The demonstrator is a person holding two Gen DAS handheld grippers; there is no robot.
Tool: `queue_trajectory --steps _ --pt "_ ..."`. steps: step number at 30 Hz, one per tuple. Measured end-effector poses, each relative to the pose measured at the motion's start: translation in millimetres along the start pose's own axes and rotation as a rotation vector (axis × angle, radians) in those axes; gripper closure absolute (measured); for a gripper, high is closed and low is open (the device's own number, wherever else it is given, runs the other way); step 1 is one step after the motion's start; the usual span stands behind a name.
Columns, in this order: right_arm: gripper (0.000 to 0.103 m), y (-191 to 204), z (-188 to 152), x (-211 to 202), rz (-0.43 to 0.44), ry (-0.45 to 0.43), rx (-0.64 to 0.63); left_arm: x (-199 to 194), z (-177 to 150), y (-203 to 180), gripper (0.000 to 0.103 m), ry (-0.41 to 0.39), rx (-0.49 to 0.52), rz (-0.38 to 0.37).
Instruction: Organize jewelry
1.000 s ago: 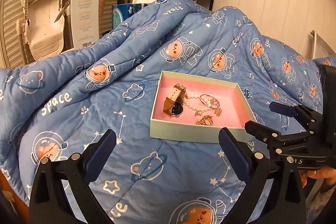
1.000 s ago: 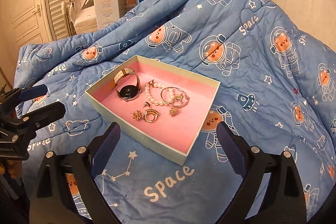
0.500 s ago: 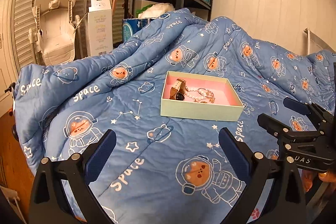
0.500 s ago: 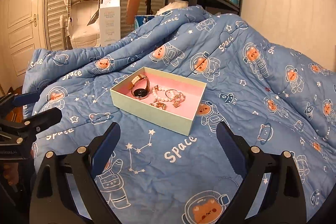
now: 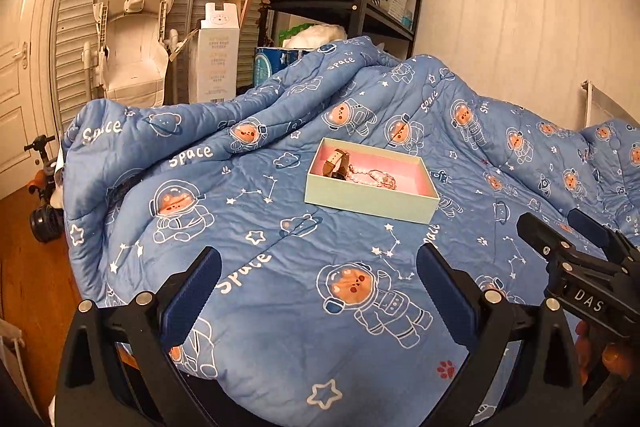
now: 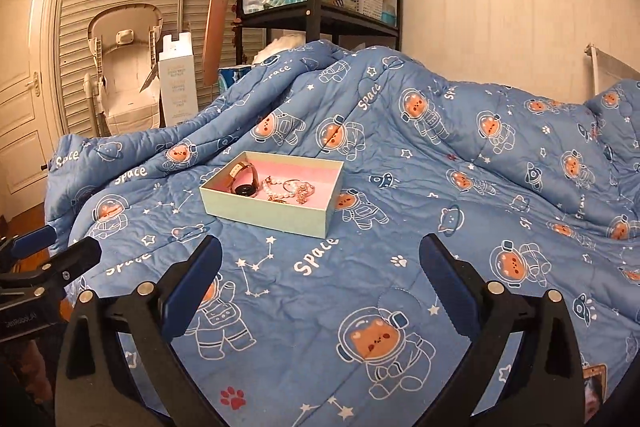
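A pale green box with a pink lining rests on the blue quilt. Inside it lie a brown-strapped watch, a pearl bracelet and several gold pieces. My left gripper hangs well short of the box, jaws wide apart and empty. My right gripper is also short of the box; its jaws are opening and hold nothing. Each gripper shows at the edge of the other's view, the right gripper and the left gripper.
The blue space-bear quilt covers the bed. Behind it stand a black shelf unit, a tall white carton and a baby seat. A wooden floor and a small wheeled toy lie at the left.
Both grippers have pulled back from the box, which now looks smaller and farther away. The jewelry inside has not moved.
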State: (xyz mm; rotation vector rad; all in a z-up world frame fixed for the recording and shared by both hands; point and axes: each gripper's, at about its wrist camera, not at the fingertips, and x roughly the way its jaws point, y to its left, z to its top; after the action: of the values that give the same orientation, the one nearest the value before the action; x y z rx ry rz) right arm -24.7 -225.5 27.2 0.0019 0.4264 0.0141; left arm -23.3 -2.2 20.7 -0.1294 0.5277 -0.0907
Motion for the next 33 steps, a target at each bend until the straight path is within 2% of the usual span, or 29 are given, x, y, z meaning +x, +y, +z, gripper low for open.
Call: queue_trajectory --steps 5,11,33 --pt "0.006 -8.0 -3.9 -9.8 -0.014 -0.011 0.048 -10.0 -4.6 0.1 0.007 -0.027 0.004 0.010" --pt "0.006 -3.3 -5.7 -12.8 -0.001 -0.013 0.040 -14.2 -7.1 -3.2 0.007 -0.035 0.022 0.001" --pt "0.006 2.4 -8.5 -12.8 0.010 -0.013 0.034 -13.2 -8.4 -0.5 0.007 -0.022 0.014 -0.001"
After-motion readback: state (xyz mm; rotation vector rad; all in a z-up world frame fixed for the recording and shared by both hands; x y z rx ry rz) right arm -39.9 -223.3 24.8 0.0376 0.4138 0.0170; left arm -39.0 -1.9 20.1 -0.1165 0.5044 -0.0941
